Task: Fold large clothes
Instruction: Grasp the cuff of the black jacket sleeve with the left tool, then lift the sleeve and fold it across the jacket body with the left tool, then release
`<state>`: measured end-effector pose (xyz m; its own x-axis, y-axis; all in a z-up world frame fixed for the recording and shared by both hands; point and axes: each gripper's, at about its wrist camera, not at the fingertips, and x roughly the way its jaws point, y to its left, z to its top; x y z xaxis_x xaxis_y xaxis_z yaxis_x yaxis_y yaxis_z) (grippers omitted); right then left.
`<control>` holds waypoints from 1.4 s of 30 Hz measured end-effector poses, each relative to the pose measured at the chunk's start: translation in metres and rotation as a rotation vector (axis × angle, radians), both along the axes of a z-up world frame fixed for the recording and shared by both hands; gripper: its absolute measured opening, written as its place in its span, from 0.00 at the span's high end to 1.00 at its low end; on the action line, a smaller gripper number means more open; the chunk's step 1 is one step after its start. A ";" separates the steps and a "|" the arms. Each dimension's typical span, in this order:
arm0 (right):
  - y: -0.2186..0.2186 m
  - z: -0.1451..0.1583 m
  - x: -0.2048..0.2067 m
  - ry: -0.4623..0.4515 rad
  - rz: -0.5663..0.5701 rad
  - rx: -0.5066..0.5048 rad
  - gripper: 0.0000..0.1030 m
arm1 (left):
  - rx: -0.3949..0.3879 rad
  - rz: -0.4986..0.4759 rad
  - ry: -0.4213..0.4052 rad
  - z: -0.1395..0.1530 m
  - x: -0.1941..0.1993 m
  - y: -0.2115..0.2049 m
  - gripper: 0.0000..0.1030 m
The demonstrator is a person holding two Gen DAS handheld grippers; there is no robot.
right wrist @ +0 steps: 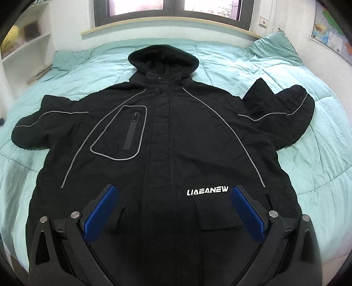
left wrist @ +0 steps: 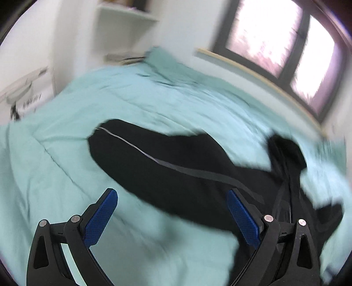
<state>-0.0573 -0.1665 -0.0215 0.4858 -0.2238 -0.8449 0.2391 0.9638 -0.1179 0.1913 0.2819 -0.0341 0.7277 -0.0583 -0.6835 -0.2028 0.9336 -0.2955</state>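
Note:
A large black hooded jacket (right wrist: 171, 136) with grey piping lies face up on a teal bed, hood (right wrist: 164, 58) toward the window. Both sleeves spread outward; the right sleeve (right wrist: 283, 114) is bent back on itself. My right gripper (right wrist: 173, 193) hovers open over the jacket's lower front, near the white lettering (right wrist: 208, 191). In the blurred left wrist view, the jacket's left sleeve (left wrist: 154, 162) stretches across the quilt. My left gripper (left wrist: 172, 198) stands open just above that sleeve, with nothing between its blue pads (left wrist: 101, 217).
The teal quilt (right wrist: 308, 154) covers the whole bed, with a pillow (right wrist: 275, 46) at the far right corner. A window (right wrist: 171, 8) and wooden sill run behind the bed. White shelves (right wrist: 24, 44) stand at the left, and a map (right wrist: 330, 37) hangs at the right.

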 end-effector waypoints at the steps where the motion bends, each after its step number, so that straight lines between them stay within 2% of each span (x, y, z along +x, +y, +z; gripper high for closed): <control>1: -0.001 -0.003 0.002 0.005 -0.003 -0.001 0.00 | -0.039 0.029 0.004 -0.006 0.012 0.021 0.03; 5: -0.005 -0.015 0.012 0.034 -0.014 -0.007 0.00 | -0.145 0.148 0.051 -0.044 0.053 0.092 0.03; 9: -0.005 -0.025 0.020 0.062 -0.011 -0.026 0.00 | -0.212 0.242 0.098 -0.081 0.078 0.130 0.04; 14: -0.003 -0.034 0.028 0.083 0.000 -0.058 0.00 | -0.280 0.231 0.121 -0.112 0.107 0.146 0.04; 15: -0.002 -0.037 0.030 0.088 0.001 -0.064 0.00 | -0.282 0.232 0.121 -0.116 0.113 0.151 0.07; 17: 0.000 -0.042 0.033 0.105 0.006 -0.075 0.00 | -0.263 0.216 0.115 -0.122 0.121 0.148 0.24; 18: 0.002 -0.043 0.033 0.111 0.009 -0.078 0.00 | -0.246 0.205 0.126 -0.123 0.124 0.143 0.46; 19: 0.003 -0.045 0.034 0.118 0.013 -0.084 0.00 | -0.210 0.197 0.134 -0.123 0.126 0.138 0.62; 20: 0.005 -0.046 0.035 0.122 0.016 -0.091 0.00 | -0.159 0.195 0.118 -0.119 0.124 0.132 0.75; 21: 0.006 -0.047 0.035 0.124 0.019 -0.097 0.00 | -0.127 0.190 0.101 -0.114 0.121 0.128 0.81; 24: 0.011 -0.044 0.037 0.115 0.034 -0.118 0.00 | -0.049 0.240 0.011 -0.082 0.094 0.119 0.84; 26: 0.014 -0.040 0.039 0.099 0.040 -0.124 0.00 | 0.007 0.329 -0.047 -0.056 0.067 0.121 0.84; 27: 0.015 -0.037 0.040 0.087 0.045 -0.122 0.00 | -0.008 0.350 -0.051 -0.052 0.058 0.125 0.84; 29: 0.016 -0.036 0.044 0.067 0.058 -0.096 0.00 | -0.041 0.388 0.032 -0.060 0.060 0.135 0.84; 30: 0.015 -0.039 0.047 0.063 0.063 -0.074 0.00 | -0.014 0.395 0.103 -0.072 0.068 0.135 0.85; 32: 0.012 -0.054 0.057 0.094 0.046 -0.063 0.00 | 0.058 0.368 0.185 -0.094 0.076 0.127 0.87; 34: 0.010 -0.070 0.061 0.129 0.044 -0.041 0.00 | 0.118 0.313 0.169 -0.102 0.072 0.117 0.87; 36: 0.004 -0.091 0.065 0.193 0.037 0.004 0.00 | 0.128 0.244 0.092 -0.091 0.061 0.107 0.87; 38: -0.001 -0.105 0.067 0.236 0.035 0.057 0.00 | 0.114 0.153 -0.011 -0.064 0.048 0.093 0.87; 40: -0.005 -0.104 0.066 0.230 0.026 0.081 0.00 | 0.137 0.072 -0.095 -0.038 0.038 0.071 0.87; 42: -0.006 -0.094 0.065 0.202 0.025 0.064 0.00 | 0.151 -0.034 -0.185 -0.006 0.024 0.039 0.87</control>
